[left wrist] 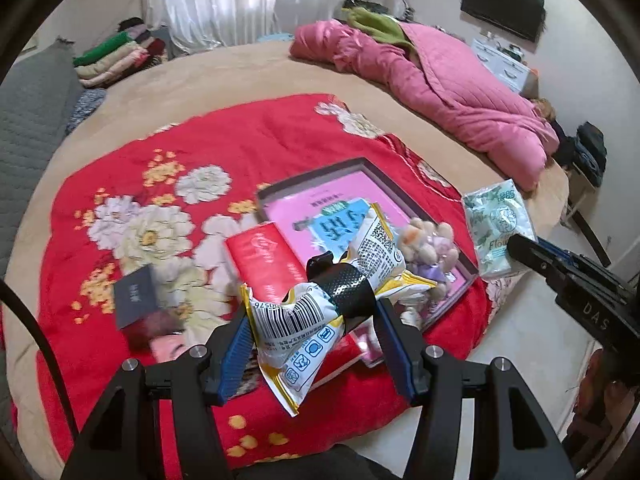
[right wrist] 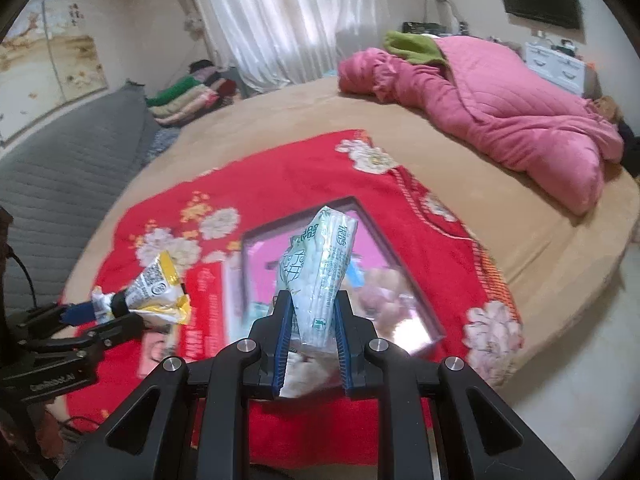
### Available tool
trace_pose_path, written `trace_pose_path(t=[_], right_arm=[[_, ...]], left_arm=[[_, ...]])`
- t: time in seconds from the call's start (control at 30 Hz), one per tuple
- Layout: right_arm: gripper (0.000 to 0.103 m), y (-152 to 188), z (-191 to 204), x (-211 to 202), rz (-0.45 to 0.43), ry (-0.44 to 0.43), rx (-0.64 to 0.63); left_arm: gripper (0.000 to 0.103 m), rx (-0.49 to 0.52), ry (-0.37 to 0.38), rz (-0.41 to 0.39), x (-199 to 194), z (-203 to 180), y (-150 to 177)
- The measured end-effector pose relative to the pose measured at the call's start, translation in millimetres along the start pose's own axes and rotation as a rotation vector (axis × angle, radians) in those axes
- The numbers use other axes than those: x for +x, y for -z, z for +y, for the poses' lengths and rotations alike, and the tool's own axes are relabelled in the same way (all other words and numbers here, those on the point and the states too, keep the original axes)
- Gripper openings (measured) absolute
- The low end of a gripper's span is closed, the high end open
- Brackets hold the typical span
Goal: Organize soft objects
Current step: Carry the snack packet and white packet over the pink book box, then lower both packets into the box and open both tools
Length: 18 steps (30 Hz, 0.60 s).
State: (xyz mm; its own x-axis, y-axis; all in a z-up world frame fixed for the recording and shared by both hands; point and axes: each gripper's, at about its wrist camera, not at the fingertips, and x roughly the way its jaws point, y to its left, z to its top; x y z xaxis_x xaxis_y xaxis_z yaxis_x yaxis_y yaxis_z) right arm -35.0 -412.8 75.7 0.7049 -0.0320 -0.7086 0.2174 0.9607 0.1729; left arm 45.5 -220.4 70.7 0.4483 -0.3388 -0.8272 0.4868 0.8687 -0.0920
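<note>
While both tools hang over the red flowered blanket (left wrist: 248,136) on the bed, each pinches a soft pack.
Left tool (left wrist: 316,312) clamps a crinkled white-and-yellow snack bag (left wrist: 304,320); right tool (right wrist: 312,320) squeezes a pale green tissue pack (right wrist: 320,276), above the dark-rimmed pink tray (right wrist: 416,300).
</note>
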Motion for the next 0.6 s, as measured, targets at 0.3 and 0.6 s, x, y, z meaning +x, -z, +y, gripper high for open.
trace_pose_path(t=[0.3,0.6], right_arm=[[0.021,18,-33,40,0.103,0.077,0.011],[0.021,24,-47,88,0.158,0.036,-0.003]], left_arm=[[0.059,0.051,0.008,0.094,64,-33,-9],[0.059,0.063,-0.002,0.169,115,-40,-14]])
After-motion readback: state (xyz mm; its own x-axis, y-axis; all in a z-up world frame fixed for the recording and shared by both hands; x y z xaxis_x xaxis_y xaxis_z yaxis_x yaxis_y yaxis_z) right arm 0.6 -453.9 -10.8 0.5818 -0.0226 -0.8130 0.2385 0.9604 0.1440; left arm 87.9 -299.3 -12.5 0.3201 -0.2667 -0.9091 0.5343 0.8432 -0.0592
